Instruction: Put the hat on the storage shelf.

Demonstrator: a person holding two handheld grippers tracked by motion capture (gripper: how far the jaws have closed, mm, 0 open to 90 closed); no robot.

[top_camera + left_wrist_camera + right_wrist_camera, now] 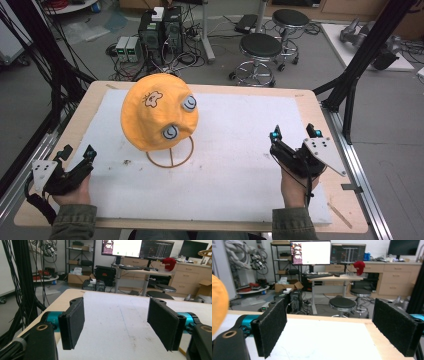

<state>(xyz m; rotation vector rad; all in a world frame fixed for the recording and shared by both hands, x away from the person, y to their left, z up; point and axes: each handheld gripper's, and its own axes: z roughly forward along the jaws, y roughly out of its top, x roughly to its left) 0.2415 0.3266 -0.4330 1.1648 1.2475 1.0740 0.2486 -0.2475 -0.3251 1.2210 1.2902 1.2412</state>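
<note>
Sitting on a wire stand [170,156] toward the far left of the tabletop [240,165], I see the orange hat [155,115]. My left gripper [76,151] and right gripper [293,134] rest near the front corners, well apart from it, fingers [72,322] spread and grasping nothing.

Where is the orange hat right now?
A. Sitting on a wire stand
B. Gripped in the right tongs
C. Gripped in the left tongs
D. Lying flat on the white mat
A: the orange hat rests on the wire stand, while the left tongs and right tongs are open and apart from it.
</note>
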